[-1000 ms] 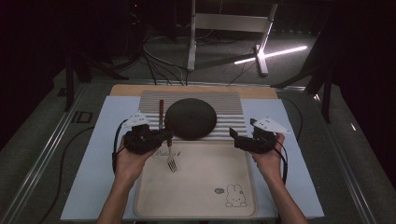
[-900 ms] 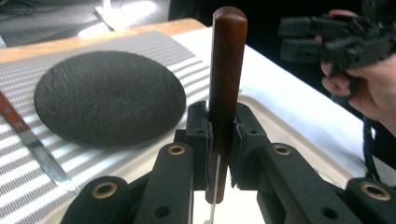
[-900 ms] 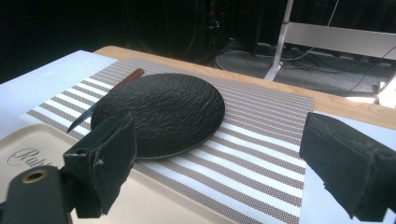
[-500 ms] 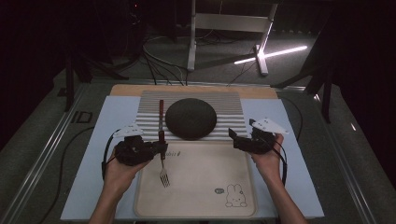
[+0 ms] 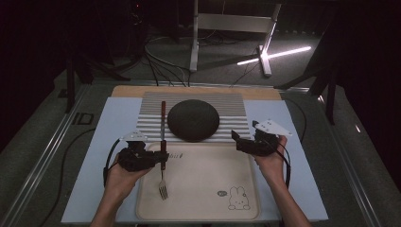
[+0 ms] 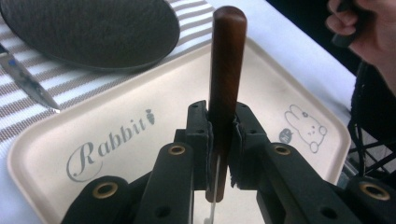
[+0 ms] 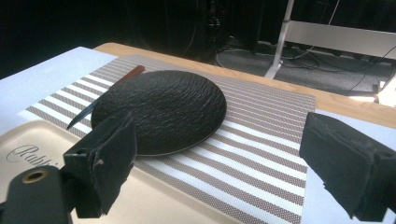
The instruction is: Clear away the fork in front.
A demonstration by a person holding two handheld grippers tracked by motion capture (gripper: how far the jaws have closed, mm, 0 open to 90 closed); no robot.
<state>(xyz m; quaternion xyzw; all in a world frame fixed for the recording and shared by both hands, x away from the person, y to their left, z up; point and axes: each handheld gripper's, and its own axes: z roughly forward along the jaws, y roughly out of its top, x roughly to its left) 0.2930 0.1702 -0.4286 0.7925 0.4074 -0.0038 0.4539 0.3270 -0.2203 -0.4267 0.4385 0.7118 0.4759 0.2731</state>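
My left gripper (image 5: 162, 157) (image 6: 222, 114) is shut on the brown wooden handle of a fork (image 5: 163, 187) (image 6: 227, 65). The fork hangs over the left part of the beige rabbit tray (image 5: 203, 198) (image 6: 140, 116), tines toward the person. Whether the tines touch the tray I cannot tell. A knife (image 5: 163, 116) (image 6: 28, 84) (image 7: 109, 91) lies on the striped mat (image 5: 231, 109) (image 7: 261, 140), just left of the black plate (image 5: 193, 119) (image 6: 93, 32) (image 7: 163, 107). By the tray's far right corner my right gripper (image 5: 239, 140) (image 7: 219, 140) stands open, with nothing between its jaws.
The tray and mat rest on a pale blue sheet (image 5: 118, 123) over a wooden board. The person's right hand (image 6: 364, 32) shows in the left gripper view. Cables and a metal stand (image 5: 194, 42) lie on the dark floor beyond the table.
My left gripper has come down and toward the person with the fork, so the tines now sit nearer the tray's front. The right gripper has kept still.
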